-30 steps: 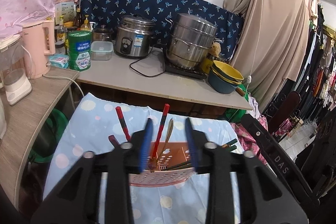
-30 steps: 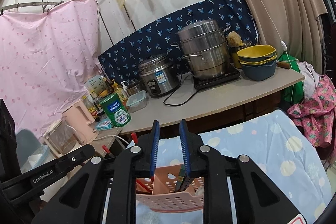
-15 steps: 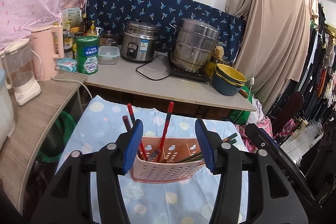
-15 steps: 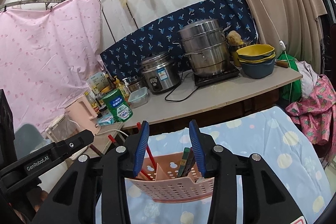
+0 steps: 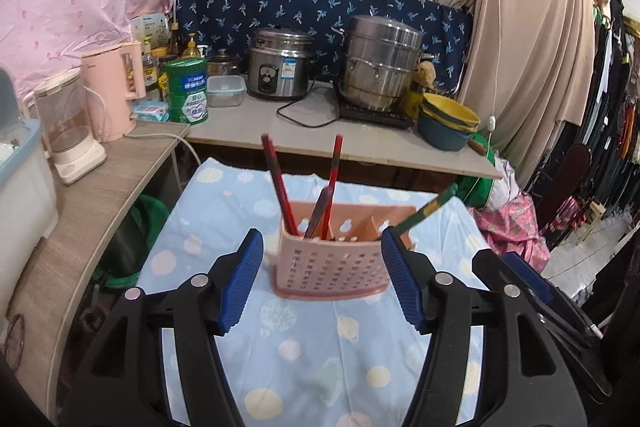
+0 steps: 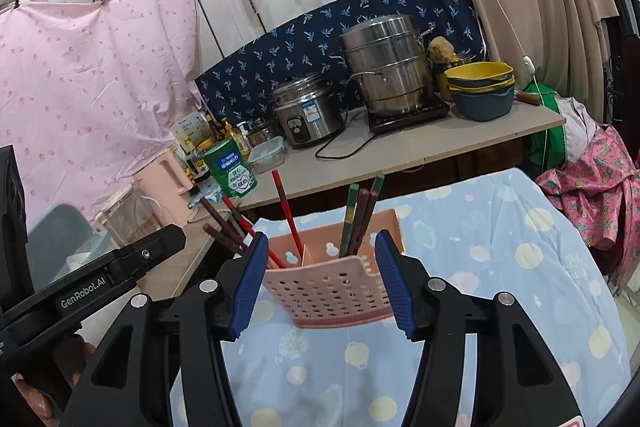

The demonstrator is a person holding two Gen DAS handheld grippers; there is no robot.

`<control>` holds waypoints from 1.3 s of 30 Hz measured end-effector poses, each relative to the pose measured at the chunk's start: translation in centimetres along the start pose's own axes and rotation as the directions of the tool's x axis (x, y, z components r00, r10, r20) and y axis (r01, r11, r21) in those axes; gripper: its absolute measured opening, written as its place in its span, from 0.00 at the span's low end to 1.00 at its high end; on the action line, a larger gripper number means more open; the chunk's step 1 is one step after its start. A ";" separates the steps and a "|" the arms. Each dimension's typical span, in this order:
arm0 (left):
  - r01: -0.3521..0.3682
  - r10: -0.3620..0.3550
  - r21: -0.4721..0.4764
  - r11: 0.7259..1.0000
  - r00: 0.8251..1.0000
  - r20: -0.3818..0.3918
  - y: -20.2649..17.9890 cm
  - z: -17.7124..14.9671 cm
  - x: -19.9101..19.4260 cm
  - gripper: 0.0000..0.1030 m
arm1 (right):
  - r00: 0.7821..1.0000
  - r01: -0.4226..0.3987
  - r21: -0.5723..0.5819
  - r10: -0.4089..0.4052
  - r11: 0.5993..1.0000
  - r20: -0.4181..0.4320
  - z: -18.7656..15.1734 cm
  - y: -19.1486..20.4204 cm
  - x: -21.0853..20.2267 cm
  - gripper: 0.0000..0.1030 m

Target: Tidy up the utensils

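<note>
A pink perforated utensil holder [image 5: 334,265] stands on a blue dotted cloth [image 5: 312,355]; it also shows in the right wrist view [image 6: 332,287]. Red chopsticks [image 5: 280,187] stand in its left compartment, green and dark ones [image 6: 358,217] in its right. My left gripper [image 5: 322,285] is open and empty just in front of the holder. My right gripper [image 6: 322,285] is open and empty too, the holder between its blue pads. The left gripper's arm [image 6: 100,279] shows at the left of the right wrist view.
A counter [image 5: 360,143] behind holds a rice cooker [image 5: 280,69], steel steamer pot [image 5: 380,63], stacked bowls [image 5: 448,121], green tin [image 5: 187,91]. A pink kettle [image 5: 114,95] and blender [image 5: 68,131] stand on the left shelf. Clothes hang at right.
Both grippers have opened wide and pulled back from the holder, leaving the chopsticks standing in it.
</note>
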State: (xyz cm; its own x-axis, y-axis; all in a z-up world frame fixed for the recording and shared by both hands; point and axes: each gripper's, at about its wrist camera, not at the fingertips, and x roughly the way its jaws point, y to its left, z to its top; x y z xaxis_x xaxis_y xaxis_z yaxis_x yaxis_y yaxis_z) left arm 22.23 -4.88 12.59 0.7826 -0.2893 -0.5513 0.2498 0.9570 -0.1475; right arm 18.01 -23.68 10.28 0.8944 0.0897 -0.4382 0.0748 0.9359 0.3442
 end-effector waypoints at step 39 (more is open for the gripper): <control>-0.178 0.200 0.123 0.976 0.959 -0.201 -0.7 -10.7 0.2 0.91 | 0.969 0.147 -0.060 -0.156 0.987 -0.193 -9.4 -1.2 -3.3 0.66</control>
State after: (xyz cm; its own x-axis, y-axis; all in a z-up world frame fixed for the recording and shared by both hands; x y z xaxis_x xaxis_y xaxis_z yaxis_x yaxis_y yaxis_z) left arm 16.15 -5.41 3.81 0.6860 -0.0816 -0.7230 0.1747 0.9831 0.0548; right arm 10.80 -21.94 3.51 0.7694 0.0069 -0.6387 0.1790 0.9575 0.2260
